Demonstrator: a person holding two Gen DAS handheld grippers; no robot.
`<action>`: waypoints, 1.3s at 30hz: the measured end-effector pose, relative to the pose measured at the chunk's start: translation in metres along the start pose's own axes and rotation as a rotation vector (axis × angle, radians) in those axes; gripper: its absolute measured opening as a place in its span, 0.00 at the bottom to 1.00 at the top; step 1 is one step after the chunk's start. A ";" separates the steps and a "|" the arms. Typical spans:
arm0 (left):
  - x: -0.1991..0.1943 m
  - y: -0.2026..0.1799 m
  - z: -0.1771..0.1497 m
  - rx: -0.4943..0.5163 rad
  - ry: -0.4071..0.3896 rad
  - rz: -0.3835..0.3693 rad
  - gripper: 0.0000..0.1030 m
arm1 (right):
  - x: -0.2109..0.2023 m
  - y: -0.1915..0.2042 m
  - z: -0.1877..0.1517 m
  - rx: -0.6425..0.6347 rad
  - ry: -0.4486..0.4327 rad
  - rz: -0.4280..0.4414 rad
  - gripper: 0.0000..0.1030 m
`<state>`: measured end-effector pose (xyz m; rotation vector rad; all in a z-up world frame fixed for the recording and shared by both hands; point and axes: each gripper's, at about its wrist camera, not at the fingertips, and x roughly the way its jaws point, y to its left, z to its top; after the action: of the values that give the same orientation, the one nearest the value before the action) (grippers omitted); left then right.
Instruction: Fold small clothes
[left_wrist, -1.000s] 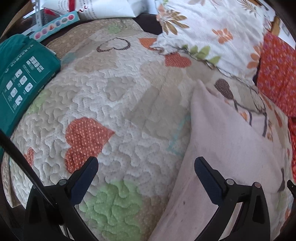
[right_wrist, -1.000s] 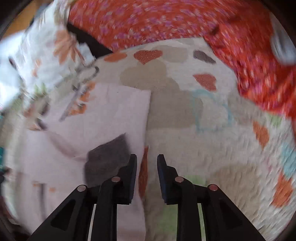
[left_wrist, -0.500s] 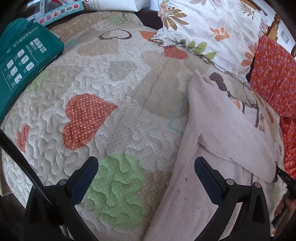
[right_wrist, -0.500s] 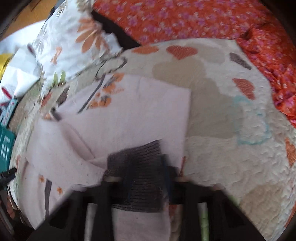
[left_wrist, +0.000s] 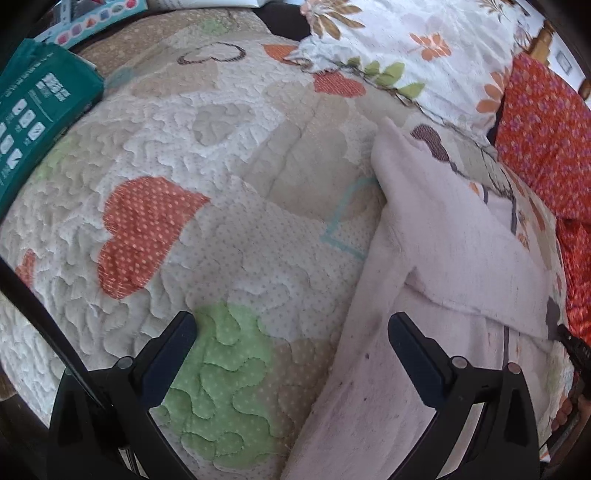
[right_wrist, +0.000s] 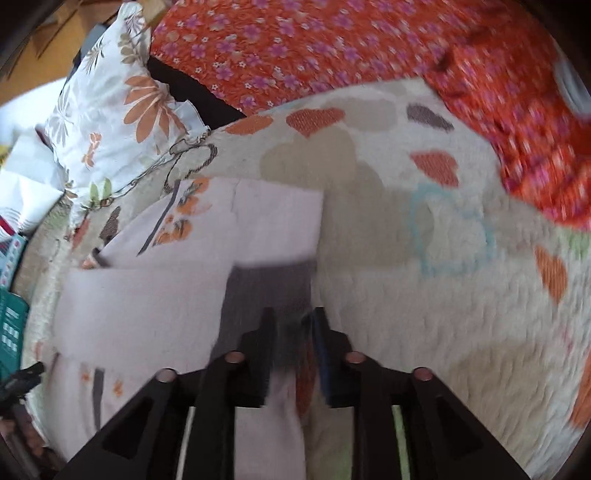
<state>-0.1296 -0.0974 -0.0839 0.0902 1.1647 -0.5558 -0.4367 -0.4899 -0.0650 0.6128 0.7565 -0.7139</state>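
A pale pink small garment (left_wrist: 443, 258) with orange print and a dark grey cuff lies partly folded on the heart-patterned quilt (left_wrist: 221, 147). In the left wrist view it fills the lower right, and my left gripper (left_wrist: 291, 339) is open and empty above the quilt at its left edge. In the right wrist view the garment (right_wrist: 184, 288) lies at centre left with the grey cuff (right_wrist: 266, 291) just ahead of my right gripper (right_wrist: 293, 325). Its fingers stand close together with the cuff edge between them; the view is blurred.
A floral white pillow (left_wrist: 424, 48) and an orange flowered blanket (left_wrist: 546, 140) lie at the far side. A teal package (left_wrist: 33, 122) sits at the left edge of the quilt. In the right wrist view the blanket (right_wrist: 332, 48) borders the quilt at the top and right.
The right gripper has dragged a sleeve across the garment and folded it over. The left gripper has drawn back a little and stayed open.
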 end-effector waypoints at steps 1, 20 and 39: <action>0.002 0.001 -0.003 0.011 0.008 -0.011 1.00 | -0.003 -0.003 -0.007 0.019 0.010 0.019 0.29; -0.041 0.005 -0.102 0.068 0.024 -0.269 0.91 | -0.024 -0.032 -0.150 0.421 0.207 0.565 0.35; -0.026 0.032 -0.192 -0.193 0.228 -0.443 0.51 | -0.036 -0.006 -0.207 0.364 0.283 0.628 0.35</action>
<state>-0.2843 0.0065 -0.1462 -0.2836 1.4664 -0.8345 -0.5411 -0.3338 -0.1585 1.2341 0.6406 -0.1776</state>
